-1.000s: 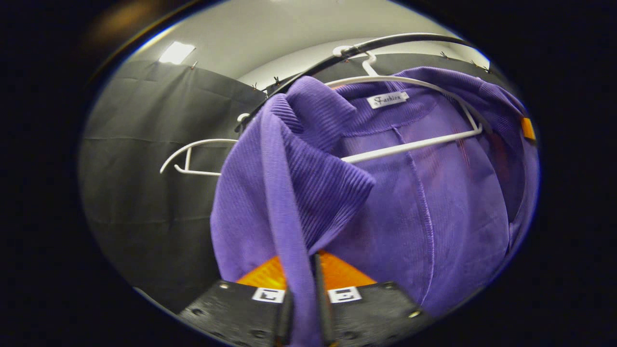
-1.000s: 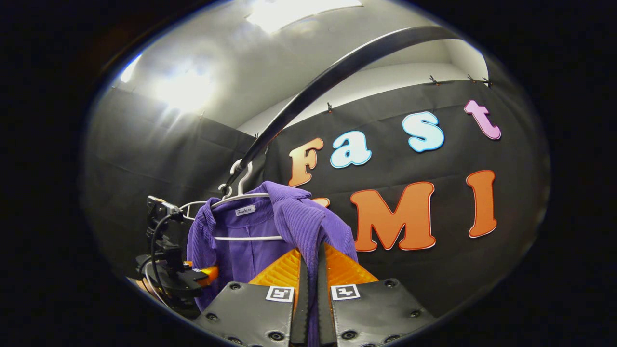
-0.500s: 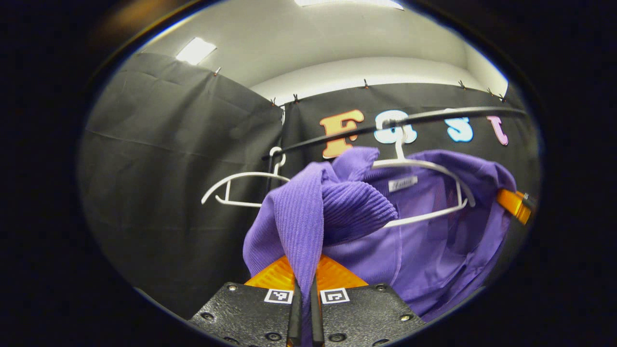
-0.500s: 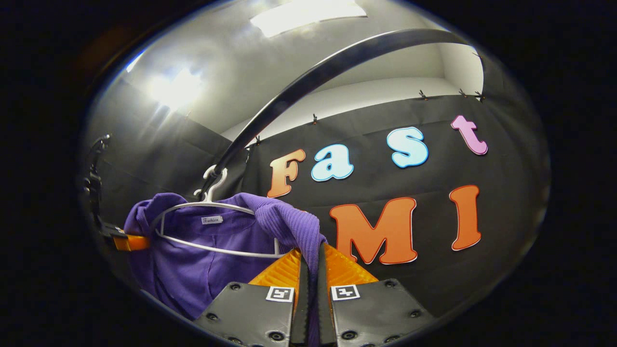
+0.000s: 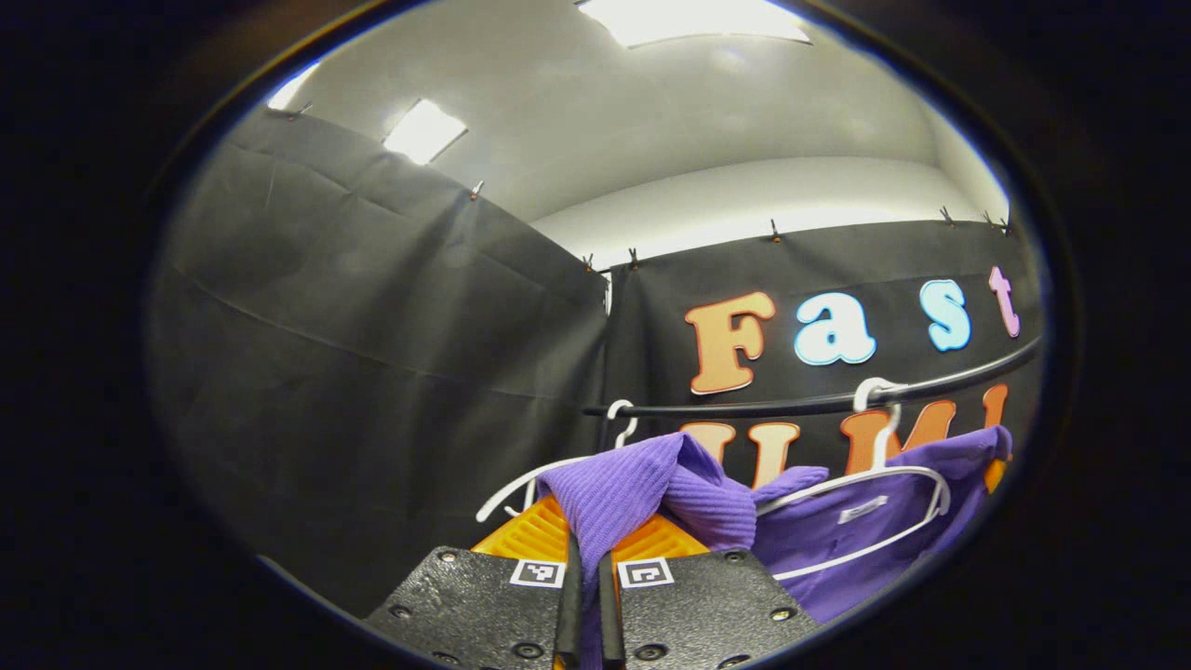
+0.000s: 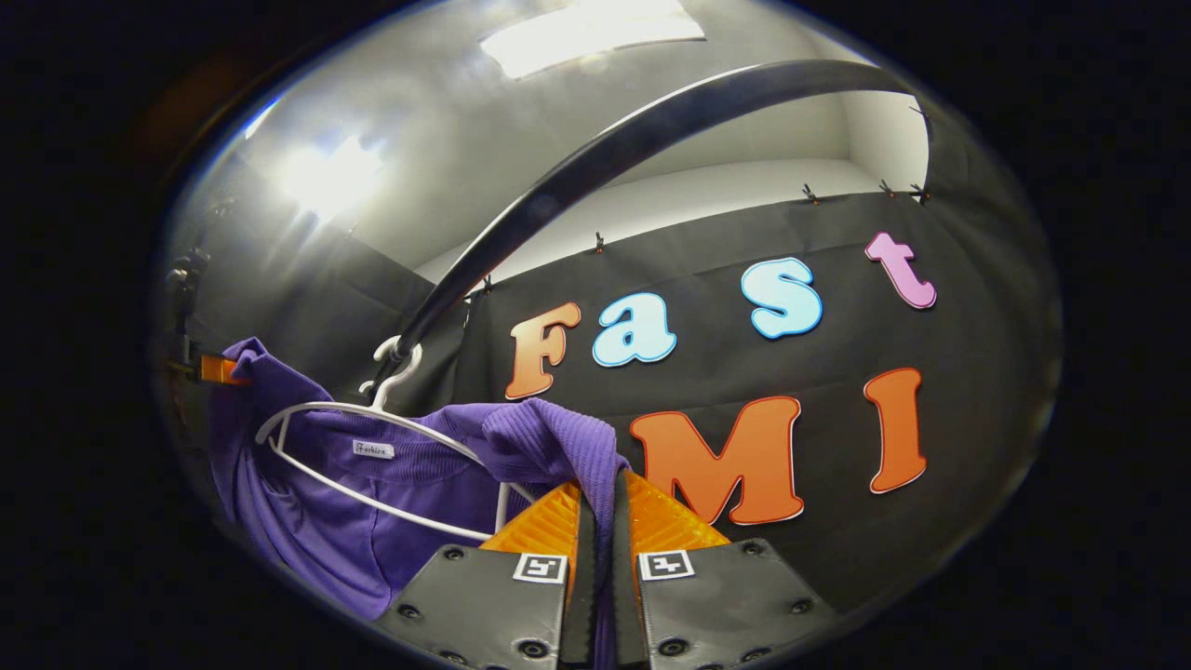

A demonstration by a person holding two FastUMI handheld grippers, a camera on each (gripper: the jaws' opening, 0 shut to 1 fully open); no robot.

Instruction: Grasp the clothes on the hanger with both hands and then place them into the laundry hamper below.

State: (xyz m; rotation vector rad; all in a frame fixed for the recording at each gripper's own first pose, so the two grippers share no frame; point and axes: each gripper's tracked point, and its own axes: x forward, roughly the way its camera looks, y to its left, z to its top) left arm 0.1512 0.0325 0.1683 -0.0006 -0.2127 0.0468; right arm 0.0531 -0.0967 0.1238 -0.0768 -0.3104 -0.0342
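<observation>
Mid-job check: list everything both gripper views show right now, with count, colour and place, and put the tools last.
Purple ribbed knit garment: one, purple, draped on a hanger, a fold pulled toward each tool.
White plastic hangers: two, white; one carries the garment, the other hangs bare beside it in the left gripper view.
Black curved metal rail: one, black, overhead, holding both hanger hooks.
Ceiling light panels: several, white, overhead.
Left tool: one, black with orange fingers, shut on a garment fold.
Right tool: one, grey-black with orange fingers, shut on a garment fold.
</observation>
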